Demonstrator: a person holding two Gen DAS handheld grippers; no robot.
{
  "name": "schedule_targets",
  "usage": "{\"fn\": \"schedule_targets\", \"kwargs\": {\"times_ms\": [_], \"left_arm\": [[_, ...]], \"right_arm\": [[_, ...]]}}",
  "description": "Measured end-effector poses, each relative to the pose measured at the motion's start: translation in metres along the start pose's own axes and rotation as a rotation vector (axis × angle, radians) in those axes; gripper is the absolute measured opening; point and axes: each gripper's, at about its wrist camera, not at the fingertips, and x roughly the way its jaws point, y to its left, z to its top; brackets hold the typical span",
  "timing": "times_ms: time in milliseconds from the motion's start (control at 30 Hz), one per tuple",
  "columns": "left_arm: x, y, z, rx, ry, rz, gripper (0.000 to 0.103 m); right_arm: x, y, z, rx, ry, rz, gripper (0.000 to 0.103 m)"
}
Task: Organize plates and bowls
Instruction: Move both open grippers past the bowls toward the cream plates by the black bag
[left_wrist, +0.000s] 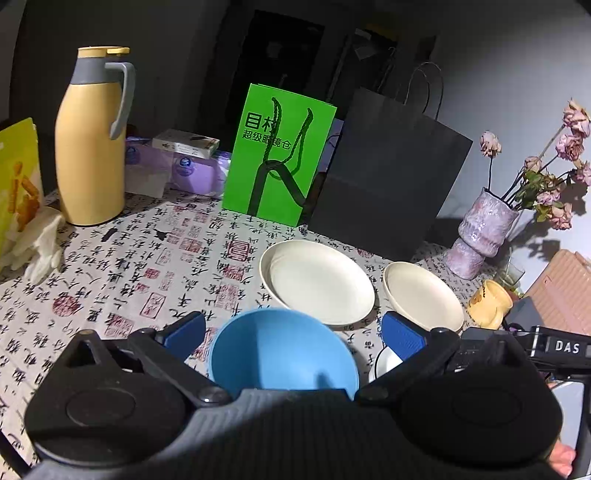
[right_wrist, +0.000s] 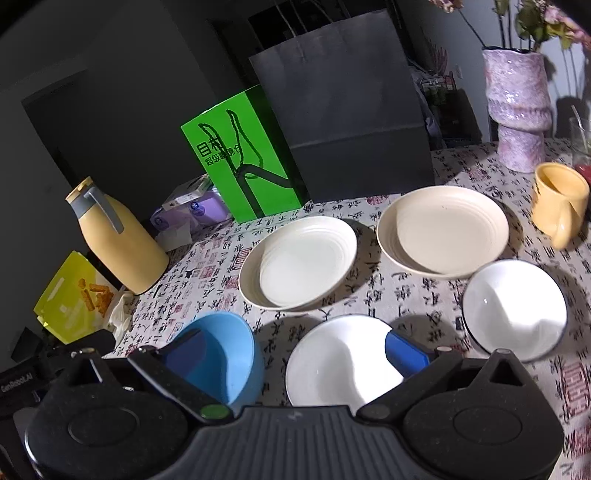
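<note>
Blue bowl is seen on the calligraphy-print tablecloth, framed between the spread blue pads of the left gripper; contact cannot be told. Two cream plates are laid side by side behind it. A white bowl sits between the wide-open fingers of the right gripper, nothing gripped. A second white bowl lies to its right. Yellow mug, purple vase, black bag, green bag, yellow thermos are ranged behind.
</note>
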Motion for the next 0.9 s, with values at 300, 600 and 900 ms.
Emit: {"fn": "schedule_targets", "kwargs": {"times_ms": [300,600,900], "left_arm": [[0.028,0.010,0.029,-0.007,0.011,-0.029,0.103],[0.062,0.016,0.058,0.005,0.029,-0.030,0.103],[0.107,0.026,0.089,-0.009,0.083,-0.046,0.103]], "right_arm": [[0.032,0.014,0.024,-0.019,0.021,-0.022,0.103],[0.061,0.018,0.043,-0.005,0.029,-0.043,0.103],[0.088,0.021,0.062,-0.006,0.020,-0.055,0.101]]}}
